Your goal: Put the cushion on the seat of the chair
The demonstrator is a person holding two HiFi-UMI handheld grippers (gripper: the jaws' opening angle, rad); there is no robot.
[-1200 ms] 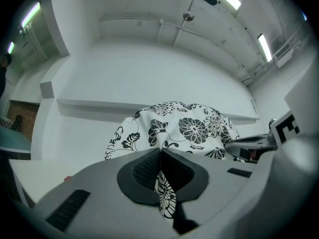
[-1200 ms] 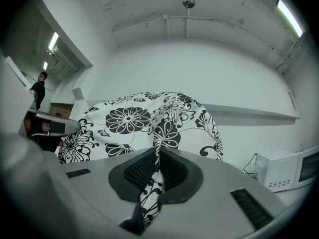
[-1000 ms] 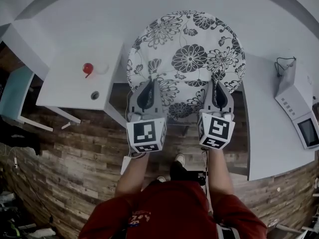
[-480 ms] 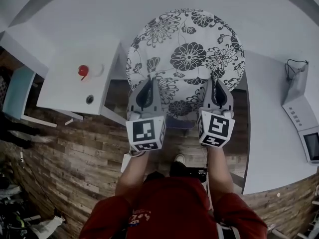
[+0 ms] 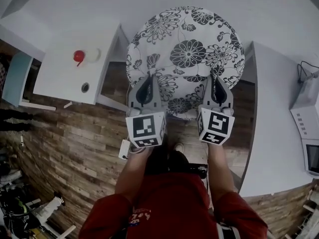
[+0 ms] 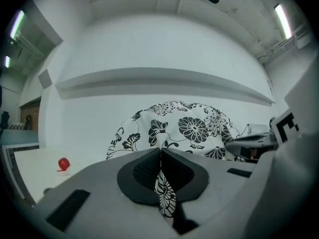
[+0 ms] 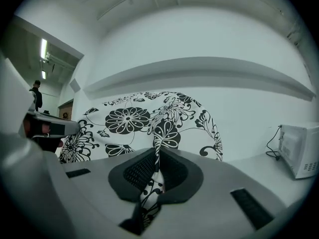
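A round white cushion (image 5: 187,54) with black flower print hangs in the air in front of me, held by its near edge. My left gripper (image 5: 145,91) is shut on the cushion's left near edge; the fabric (image 6: 164,193) is pinched between its jaws. My right gripper (image 5: 216,89) is shut on the right near edge, with cloth (image 7: 152,185) squeezed between its pads. In both gripper views the cushion (image 6: 174,131) (image 7: 144,121) stands up beyond the jaws against a white wall. No chair shows in any view.
A white table (image 5: 70,78) at the left bears a red object (image 5: 79,56) and a small round thing (image 5: 85,87). A white counter (image 5: 271,118) runs along the right, with a microwave (image 5: 306,108) on it. Wooden floor (image 5: 75,148) lies below. A person (image 7: 36,94) stands far off.
The cushion and both grippers keep their hold. The view has shifted: the left table has slid leftward and the right counter and microwave toward the right, while the gripper views tilted down toward the wall.
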